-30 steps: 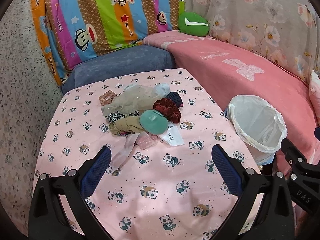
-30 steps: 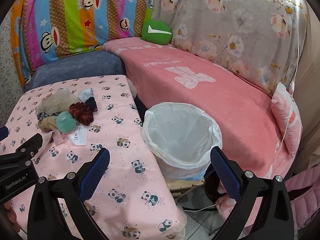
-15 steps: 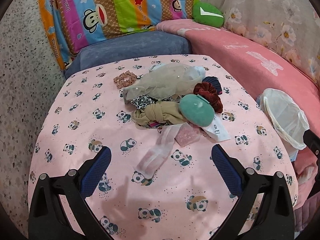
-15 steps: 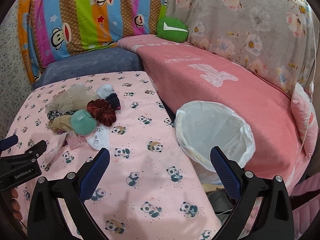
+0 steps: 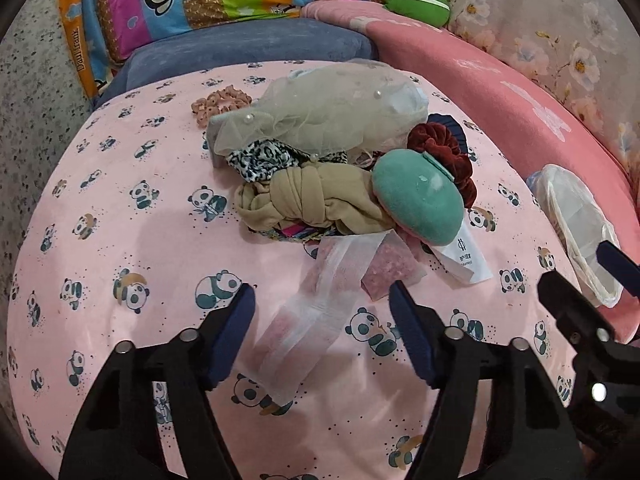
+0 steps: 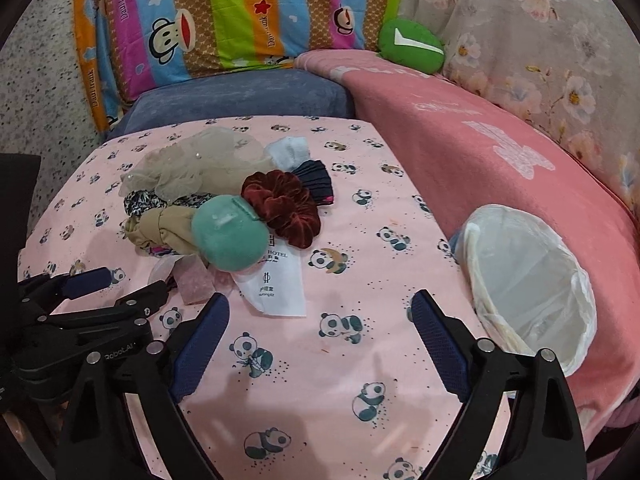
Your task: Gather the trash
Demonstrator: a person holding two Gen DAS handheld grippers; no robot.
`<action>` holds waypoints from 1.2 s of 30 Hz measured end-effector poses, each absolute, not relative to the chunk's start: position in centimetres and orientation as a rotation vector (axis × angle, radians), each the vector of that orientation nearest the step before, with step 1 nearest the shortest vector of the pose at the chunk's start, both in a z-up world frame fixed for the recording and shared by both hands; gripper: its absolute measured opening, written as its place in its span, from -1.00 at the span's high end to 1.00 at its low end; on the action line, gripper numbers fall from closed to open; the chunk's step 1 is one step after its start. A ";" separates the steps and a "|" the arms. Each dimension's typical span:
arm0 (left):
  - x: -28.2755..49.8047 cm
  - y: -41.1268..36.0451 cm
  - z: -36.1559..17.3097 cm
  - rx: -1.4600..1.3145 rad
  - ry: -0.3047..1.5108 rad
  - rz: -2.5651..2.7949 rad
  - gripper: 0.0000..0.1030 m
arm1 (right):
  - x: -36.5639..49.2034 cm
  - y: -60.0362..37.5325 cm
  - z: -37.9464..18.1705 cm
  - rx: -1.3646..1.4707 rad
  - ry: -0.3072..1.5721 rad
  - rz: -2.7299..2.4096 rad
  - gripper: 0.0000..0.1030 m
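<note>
Scrunchie heap beside, perhaps touching, wrapper

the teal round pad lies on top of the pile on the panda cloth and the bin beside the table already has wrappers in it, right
Not quite. The teal round pad does lie on the pile on the panda cloth, but the bin beside the table holds no wrappers: the right wrist view shows only its white liner inside.

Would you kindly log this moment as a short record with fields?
surface: table with pink panda cloth
pile: scrunchies, tulle, teal round case
trash: clear wrapper strip, white hotel packet
bin: white-lined bin, right of the table
left gripper: closing, astride the wrapper strip, not pressing it
right gripper: closing, nothing between its fingers
</note>
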State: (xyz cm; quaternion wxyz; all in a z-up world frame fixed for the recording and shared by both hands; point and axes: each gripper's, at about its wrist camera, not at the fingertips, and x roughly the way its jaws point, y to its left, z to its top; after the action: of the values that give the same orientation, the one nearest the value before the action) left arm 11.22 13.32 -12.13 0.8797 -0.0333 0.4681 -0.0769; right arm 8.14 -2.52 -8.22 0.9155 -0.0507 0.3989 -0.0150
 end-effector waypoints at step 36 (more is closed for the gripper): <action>6.5 11.0 -4.9 -0.088 0.870 -0.251 0.94 | 5.4 -4.2 -5.7 0.045 0.843 0.131 0.96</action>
State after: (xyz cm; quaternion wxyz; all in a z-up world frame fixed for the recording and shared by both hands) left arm 6.47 10.97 -4.86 0.8983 -0.0423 0.4202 -0.1210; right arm 5.38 -4.17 -5.65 0.9101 0.0218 0.4090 0.0634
